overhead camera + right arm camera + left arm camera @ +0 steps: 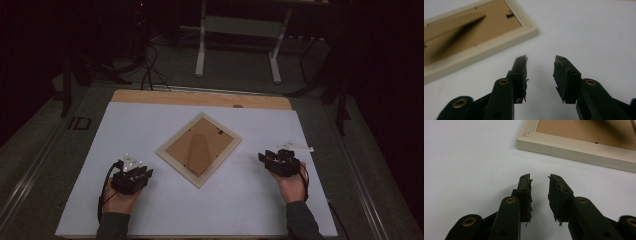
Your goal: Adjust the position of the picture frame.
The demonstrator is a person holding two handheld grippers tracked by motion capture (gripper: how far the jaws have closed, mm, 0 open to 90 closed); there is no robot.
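Note:
A pale wooden picture frame (198, 148) lies face down in the middle of the white sheet, its brown backing board up and one corner toward me. My left gripper (146, 173) rests at the frame's left, a short way off; in the left gripper view its jaws (539, 178) stand a little apart with nothing between them, and the frame's edge (579, 150) lies ahead. At the frame's right is my right gripper (262, 156), also apart from the frame. The right gripper view has the jaws (540, 60) parted and empty, with the frame (474, 37) up at the left.
The white sheet (150, 120) covers a wooden table whose far edge (200, 97) shows bare. Beyond the table are a dark floor, cables (150, 70) and a white stand (240, 35). A small white strip (300, 146) lies by the right gripper.

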